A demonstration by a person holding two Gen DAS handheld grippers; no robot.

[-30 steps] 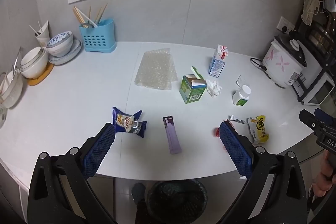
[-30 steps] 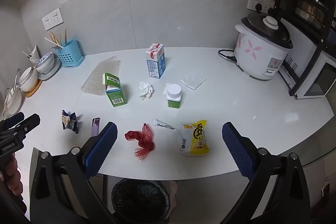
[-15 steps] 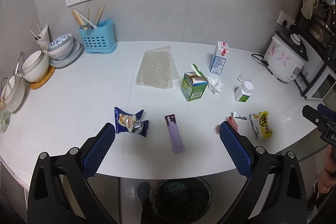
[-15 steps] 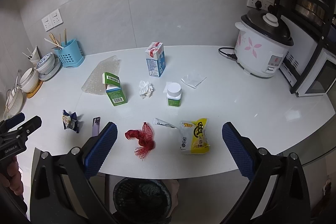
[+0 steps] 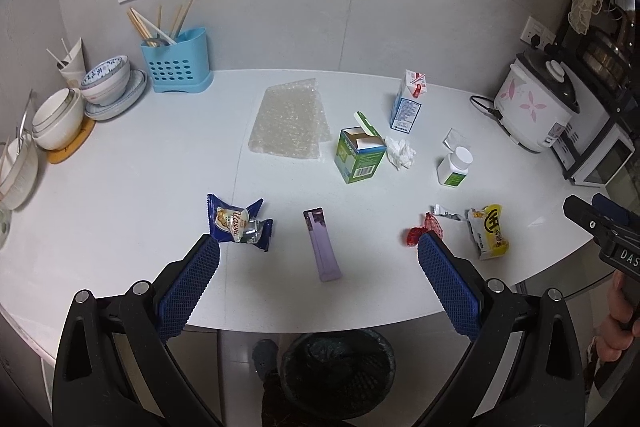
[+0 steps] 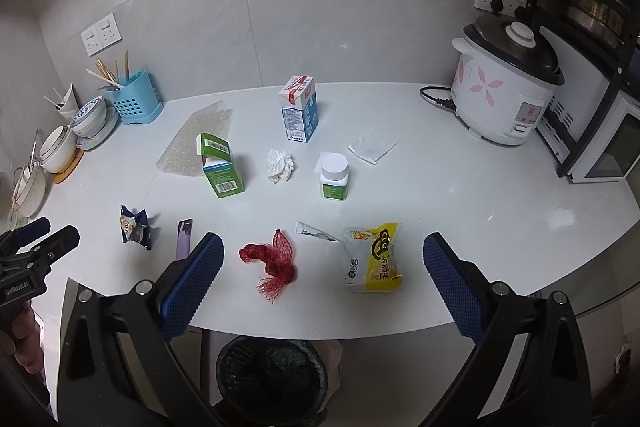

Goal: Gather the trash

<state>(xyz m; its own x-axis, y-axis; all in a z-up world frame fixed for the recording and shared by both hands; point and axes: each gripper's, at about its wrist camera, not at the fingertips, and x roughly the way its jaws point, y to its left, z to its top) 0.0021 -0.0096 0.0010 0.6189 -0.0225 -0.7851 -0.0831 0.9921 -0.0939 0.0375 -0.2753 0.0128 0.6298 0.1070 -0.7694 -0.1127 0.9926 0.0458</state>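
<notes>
Countertop point(image 5: 120, 187), white, w/ scattered trash:
- blue snack wrapper point(image 5: 239, 223), near-left; purple sachet point(image 5: 322, 250) just right of it
- red mesh net point(image 6: 272, 259), near centre; torn foil strip point(image 6: 316, 231) between it & yellow snack pack point(image 6: 374, 258)
- green carton point(image 5: 360, 155), flap open, upright, mid; crumpled tissue point(image 5: 400, 153) just beside its right
- bubble wrap sheet point(image 5: 290, 123) flat, far of carton
- milk carton point(image 6: 300, 109) upright, far centre
- white pill bottle point(image 6: 335, 175) upright; clear plastic scrap point(image 6: 372, 147) behind it

Non-trash: blue utensil caddy point(image 5: 176, 65) w/ chopsticks, stacked bowls point(image 5: 60, 115) far-left; rice cooker point(image 6: 506, 87) far-right

Bin point(image 6: 272, 375), black mesh, on floor below near edge

L view only: net half hidden behind own finger. R view only: net whole

L gripper point(image 5: 318, 283): fingers spread wide, empty, held over near edge, purple sachet between them
R gripper point(image 6: 323, 279): fingers spread wide, empty, above net & yellow pack
</notes>
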